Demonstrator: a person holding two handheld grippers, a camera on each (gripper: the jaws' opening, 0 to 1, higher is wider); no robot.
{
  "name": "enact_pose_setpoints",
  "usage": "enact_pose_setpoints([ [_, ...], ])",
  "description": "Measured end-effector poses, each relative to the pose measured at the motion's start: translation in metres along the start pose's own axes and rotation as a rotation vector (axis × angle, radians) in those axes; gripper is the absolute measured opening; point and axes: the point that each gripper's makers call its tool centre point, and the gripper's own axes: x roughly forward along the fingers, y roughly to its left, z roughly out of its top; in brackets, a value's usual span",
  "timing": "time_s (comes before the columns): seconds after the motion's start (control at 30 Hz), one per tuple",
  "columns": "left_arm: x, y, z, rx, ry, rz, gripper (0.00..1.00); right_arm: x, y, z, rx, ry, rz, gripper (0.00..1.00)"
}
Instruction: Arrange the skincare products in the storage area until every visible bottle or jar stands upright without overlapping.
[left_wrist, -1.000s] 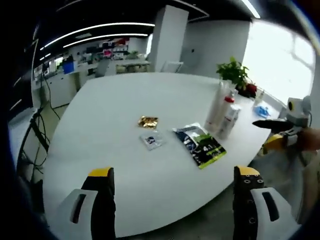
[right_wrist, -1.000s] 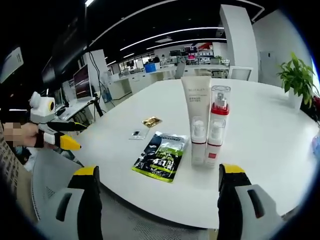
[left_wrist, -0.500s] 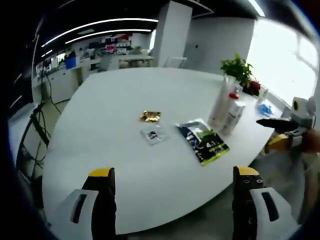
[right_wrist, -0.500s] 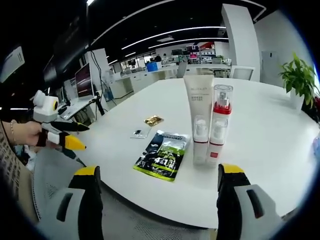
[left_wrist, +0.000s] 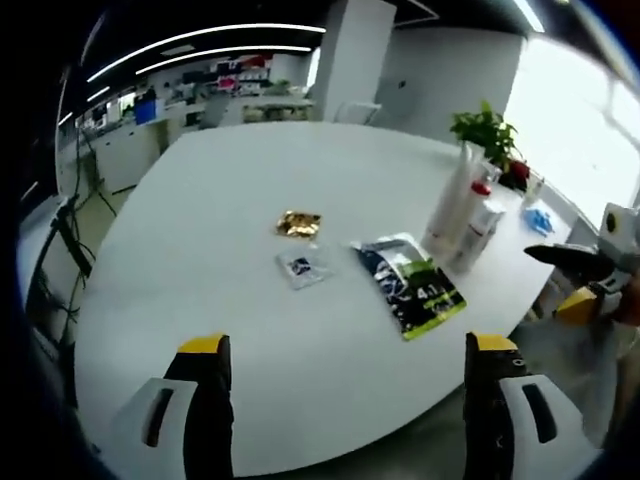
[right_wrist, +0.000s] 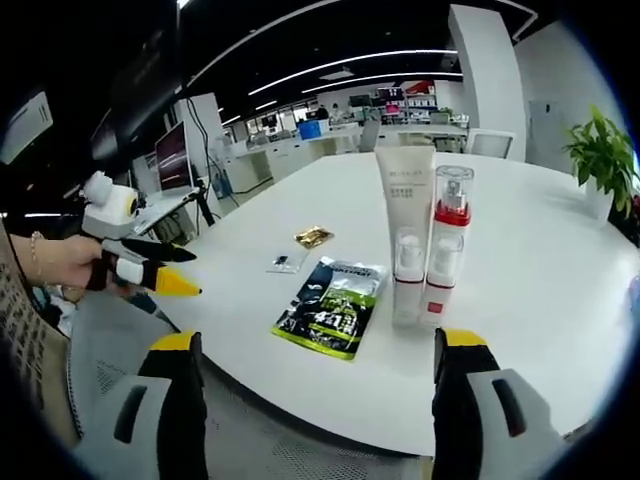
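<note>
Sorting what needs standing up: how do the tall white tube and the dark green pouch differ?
The white tube stands upright; the dark green pouch lies flat on the table. The tube is plain white with small print; the pouch is dark with green and white graphics. The tube stands close beside the red-collared bottle; the pouch lies apart.
</note>
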Motion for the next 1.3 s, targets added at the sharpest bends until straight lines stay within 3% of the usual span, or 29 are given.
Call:
enact_pose_setpoints([
  [0.27,0.025,-0.004,0.008,0.008,0.032,0.018,0.94,0.0,0.002,-0.001,-0.008,0.006,0.007,0.94],
  [0.43,0.045,-0.003,0.006,-0.006,0.084,0.034,0.97,0.0,0.003,-0.001,-0.005,0.008,0.016,0.94],
  [0.57,0.056,-0.002,0.005,-0.001,0.13,0.047,0.93,0.0,0.003,-0.002,-0.007,0.009,0.012,0.94],
  [1.07,0.1,0.022,0.016,-0.083,0.211,0.148,0.87,0.0,-0.002,-0.002,-0.009,0.011,-0.017,0.92],
  [1.3,0.111,0.036,0.018,-0.132,0.227,0.238,0.86,0.0,-0.004,-0.002,-0.012,0.015,-0.029,0.92],
])
